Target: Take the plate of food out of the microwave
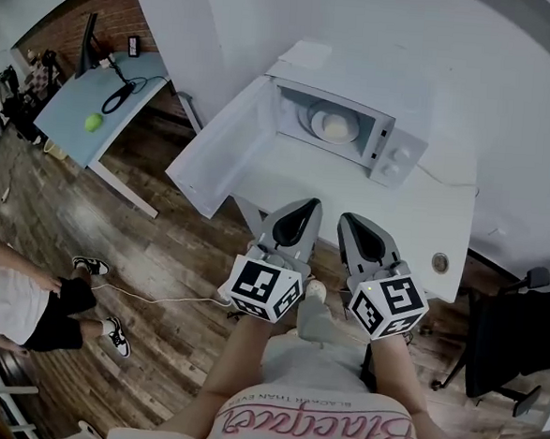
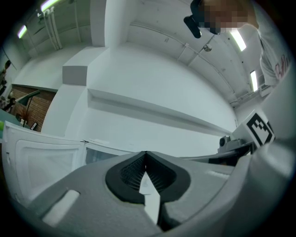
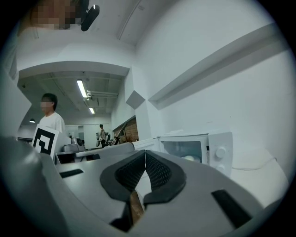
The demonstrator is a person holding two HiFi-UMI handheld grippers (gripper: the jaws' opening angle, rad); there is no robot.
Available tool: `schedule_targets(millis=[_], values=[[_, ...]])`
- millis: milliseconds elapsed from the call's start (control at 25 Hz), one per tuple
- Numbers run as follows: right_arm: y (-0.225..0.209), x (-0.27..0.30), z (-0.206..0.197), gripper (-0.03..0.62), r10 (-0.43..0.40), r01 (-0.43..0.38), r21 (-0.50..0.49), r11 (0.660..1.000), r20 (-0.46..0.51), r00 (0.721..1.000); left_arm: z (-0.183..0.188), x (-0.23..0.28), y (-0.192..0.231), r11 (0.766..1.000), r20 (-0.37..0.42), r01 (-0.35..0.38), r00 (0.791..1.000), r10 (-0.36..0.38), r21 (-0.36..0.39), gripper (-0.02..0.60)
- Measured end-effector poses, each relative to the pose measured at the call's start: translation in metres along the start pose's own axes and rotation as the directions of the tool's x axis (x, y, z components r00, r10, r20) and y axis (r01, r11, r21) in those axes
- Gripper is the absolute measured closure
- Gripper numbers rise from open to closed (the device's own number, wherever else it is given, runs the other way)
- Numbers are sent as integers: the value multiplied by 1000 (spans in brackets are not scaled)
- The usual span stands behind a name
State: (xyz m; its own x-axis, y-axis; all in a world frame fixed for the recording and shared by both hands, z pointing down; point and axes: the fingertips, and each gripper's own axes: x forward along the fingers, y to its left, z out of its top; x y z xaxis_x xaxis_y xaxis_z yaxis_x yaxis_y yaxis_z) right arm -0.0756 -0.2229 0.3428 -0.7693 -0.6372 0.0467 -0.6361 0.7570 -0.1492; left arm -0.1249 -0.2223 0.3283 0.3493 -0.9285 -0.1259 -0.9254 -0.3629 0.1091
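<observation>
I am holding the left gripper [image 1: 299, 211] and right gripper [image 1: 355, 221] with jaws pressed together and empty, just short of the white worktop [image 1: 435, 216]. The white plate of pale round food [image 1: 333, 126] is sitting inside the open white microwave [image 1: 397, 157]. I am planning to part the jaws first, then reach in level for the rim.

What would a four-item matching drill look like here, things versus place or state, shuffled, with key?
Things:
1. microwave door
2. plate of food
3. right gripper
4. green ball

Place or state:
A. on the side table at far left
B. swung open
C. jaws together, nothing held
D. inside the microwave

Pairs: 1-B; 2-D; 3-C; 4-A
</observation>
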Motion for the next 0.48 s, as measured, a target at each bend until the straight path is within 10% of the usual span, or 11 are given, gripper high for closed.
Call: schedule_targets(millis=[480], values=[[-49, 55, 5, 582, 52, -55, 89, 995, 33, 998, -18, 61, 39, 1000, -51, -30, 998, 30, 4, 575]])
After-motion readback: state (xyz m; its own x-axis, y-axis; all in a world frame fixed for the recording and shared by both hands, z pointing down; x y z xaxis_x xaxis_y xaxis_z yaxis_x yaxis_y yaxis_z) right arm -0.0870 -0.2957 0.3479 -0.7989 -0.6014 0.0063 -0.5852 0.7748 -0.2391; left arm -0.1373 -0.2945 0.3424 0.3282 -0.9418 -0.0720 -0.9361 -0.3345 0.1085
